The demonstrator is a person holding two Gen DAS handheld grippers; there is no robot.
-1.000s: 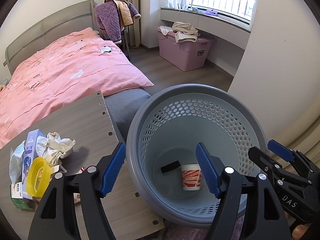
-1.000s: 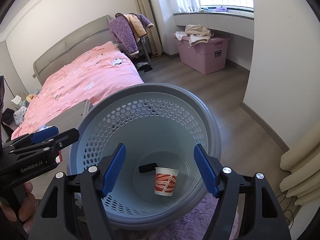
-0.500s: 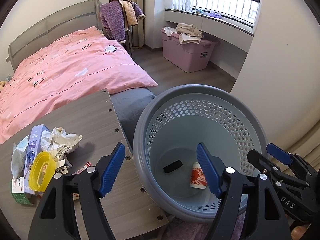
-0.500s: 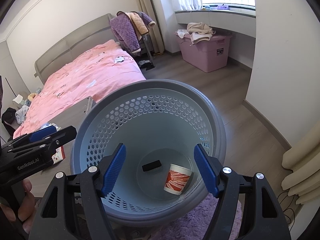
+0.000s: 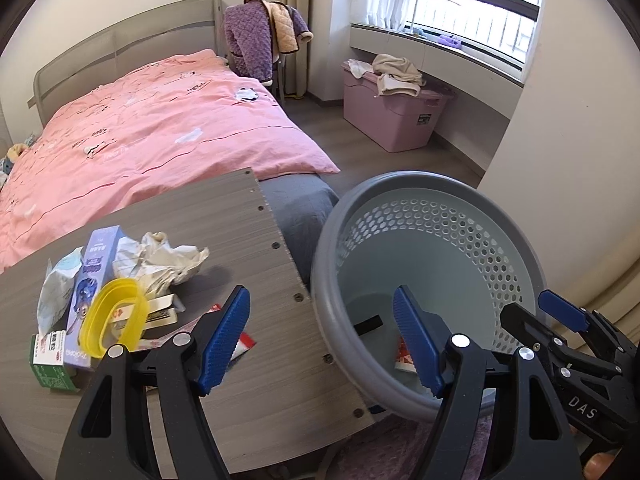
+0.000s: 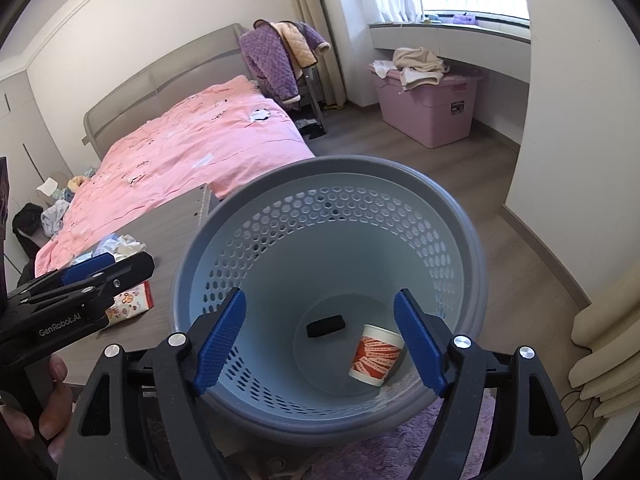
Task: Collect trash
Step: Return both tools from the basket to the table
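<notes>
A grey perforated bin (image 5: 516, 248) (image 6: 468, 240) stands beside the wooden table (image 5: 224, 216). Inside it lie a red-and-white paper cup (image 6: 375, 356) and a small black object (image 6: 325, 325). On the table's left sits a trash pile: crumpled paper (image 5: 160, 258), a purple box (image 5: 94, 276), a yellow ring (image 5: 114, 312), a pale packet (image 5: 58, 288) and a green-white box (image 5: 50, 360). My left gripper (image 5: 320, 340) is open and empty over the table's edge by the bin. My right gripper (image 6: 320, 340) is open and empty above the bin.
A bed with a pink cover (image 5: 140, 132) lies behind the table. A pink storage box with clothes (image 5: 394, 120) stands under the window. A chair with a purple jacket (image 5: 256, 40) is by the bed. A purple rug (image 6: 400, 456) lies under the bin.
My left gripper has swung left from over the bin toward the table, bringing the trash pile closer. The paper cup in the bin has tipped and shifted right. The right gripper stays roughly over the bin.
</notes>
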